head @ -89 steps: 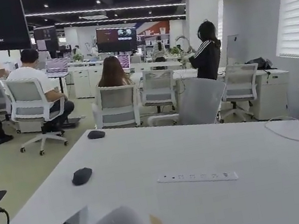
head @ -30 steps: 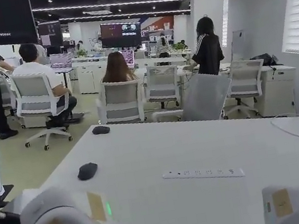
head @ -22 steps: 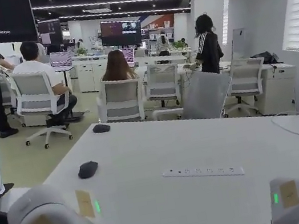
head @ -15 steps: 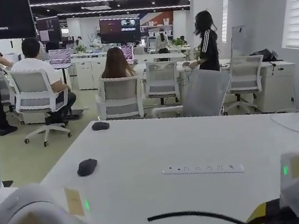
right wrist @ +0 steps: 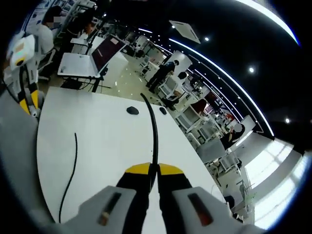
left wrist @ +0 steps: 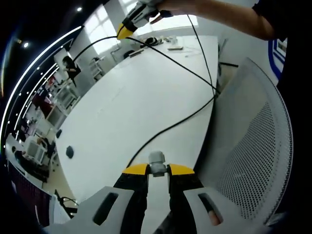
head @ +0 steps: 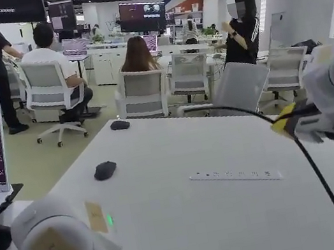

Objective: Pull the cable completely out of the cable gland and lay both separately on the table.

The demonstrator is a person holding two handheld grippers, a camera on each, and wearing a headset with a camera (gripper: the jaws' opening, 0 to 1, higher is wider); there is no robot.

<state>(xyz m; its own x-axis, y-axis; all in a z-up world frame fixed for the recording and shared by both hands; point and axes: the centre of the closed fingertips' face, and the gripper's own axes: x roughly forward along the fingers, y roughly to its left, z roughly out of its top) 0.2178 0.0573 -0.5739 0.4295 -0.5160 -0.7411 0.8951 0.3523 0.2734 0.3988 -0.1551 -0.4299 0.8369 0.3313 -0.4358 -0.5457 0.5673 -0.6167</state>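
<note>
While right fingers (right wrist: 139, 170) tight on cable (right wrist: 155, 136), left fingers (left wrist: 135, 170) on gland (left wrist: 157, 162).

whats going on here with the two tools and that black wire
A person at a white table is pulling a black cable from a cable gland. The left tool is shut on the grey gland near the table edge; the right tool grips the cable, raised high. The cable seems to run into the gland, and neither is laid down yet.
</note>
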